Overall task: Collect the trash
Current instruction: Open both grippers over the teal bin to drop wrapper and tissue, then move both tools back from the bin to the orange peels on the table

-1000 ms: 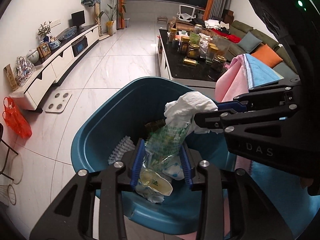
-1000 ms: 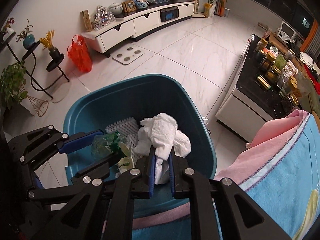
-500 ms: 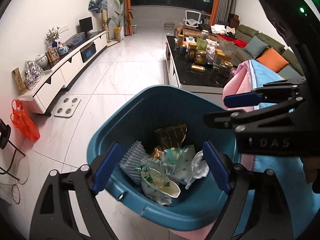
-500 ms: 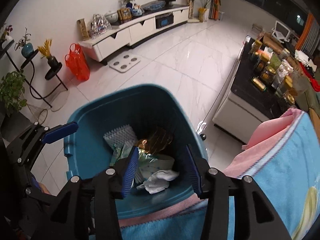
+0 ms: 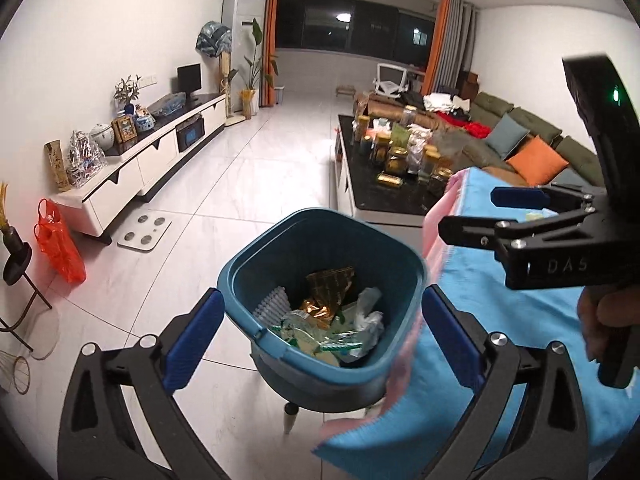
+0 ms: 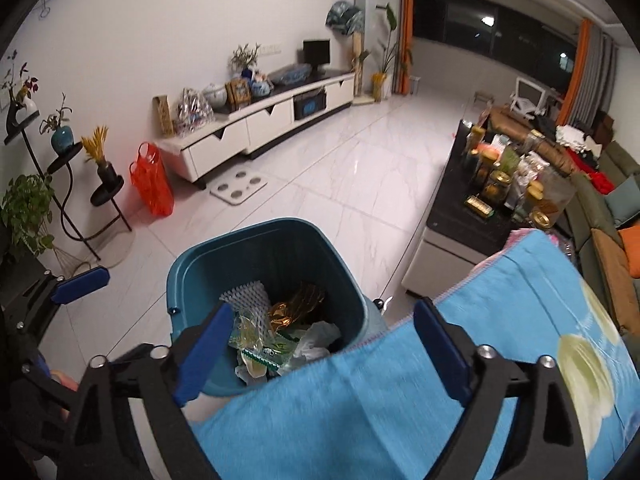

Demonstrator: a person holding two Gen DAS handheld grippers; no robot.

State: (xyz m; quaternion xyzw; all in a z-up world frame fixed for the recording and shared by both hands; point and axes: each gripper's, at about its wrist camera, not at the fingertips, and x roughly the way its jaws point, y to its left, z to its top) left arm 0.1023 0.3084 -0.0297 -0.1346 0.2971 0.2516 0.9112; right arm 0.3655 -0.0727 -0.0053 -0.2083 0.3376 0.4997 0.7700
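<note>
A teal trash bin (image 5: 280, 240) stands on the white tile floor beside a table with a blue cloth; it also shows in the right wrist view (image 6: 224, 256). Inside lie a green plastic wrapper (image 5: 316, 334), crumpled white tissue (image 5: 366, 314), a gold wrapper (image 5: 330, 282) and white foam netting (image 5: 272, 304). My left gripper (image 5: 320, 338) is open and empty, held above the bin. My right gripper (image 6: 320, 350) is open and empty, above the bin's near rim; it shows at the right of the left wrist view (image 5: 480, 216).
The blue cloth with pink edge (image 6: 400, 400) covers the table at the right of the bin. A black coffee table with jars (image 5: 392, 176), a white TV cabinet (image 5: 152, 160), a red bag (image 5: 60, 248), a floor scale (image 5: 146, 232) and a sofa (image 5: 532, 144) stand around.
Both grippers opened and dropped the green wrapper and the white tissue into the bin, then rose up and back from it.
</note>
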